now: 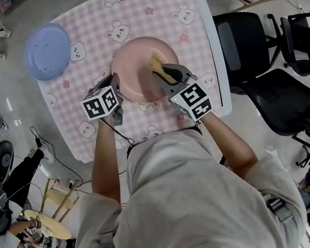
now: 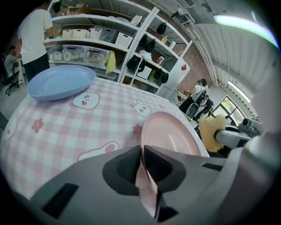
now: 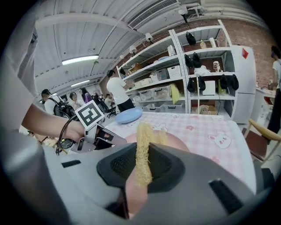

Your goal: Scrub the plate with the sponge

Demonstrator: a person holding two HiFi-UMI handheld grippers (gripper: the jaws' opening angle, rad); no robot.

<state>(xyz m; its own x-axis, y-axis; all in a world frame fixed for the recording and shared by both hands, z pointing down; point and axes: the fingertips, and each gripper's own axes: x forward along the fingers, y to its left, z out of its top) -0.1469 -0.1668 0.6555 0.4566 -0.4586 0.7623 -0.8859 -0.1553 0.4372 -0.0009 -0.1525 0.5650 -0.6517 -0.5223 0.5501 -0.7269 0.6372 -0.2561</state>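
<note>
left gripper (image 1: 115, 84) nips plate (image 1: 133, 65), right gripper (image 1: 162, 75) sponge (image 1: 157, 63)

Pale grey short-sleeved T-shirt (image 1: 181, 205); grey left gripper (image 1: 116, 81) and right gripper (image 1: 162, 71) — each with a white cube (image 1: 102, 103) of black square markers — and seemingly a thin dark cable (image 1: 123, 138).

The left gripper (image 1: 115, 84) was clamped on the near rim of the pink plate (image 1: 133, 65). The right gripper (image 1: 162, 73) pinched the yellow sponge (image 1: 157, 63). The left forearm (image 1: 103, 159) and right forearm (image 1: 229, 143) reached forward with the elbows bent.
</note>
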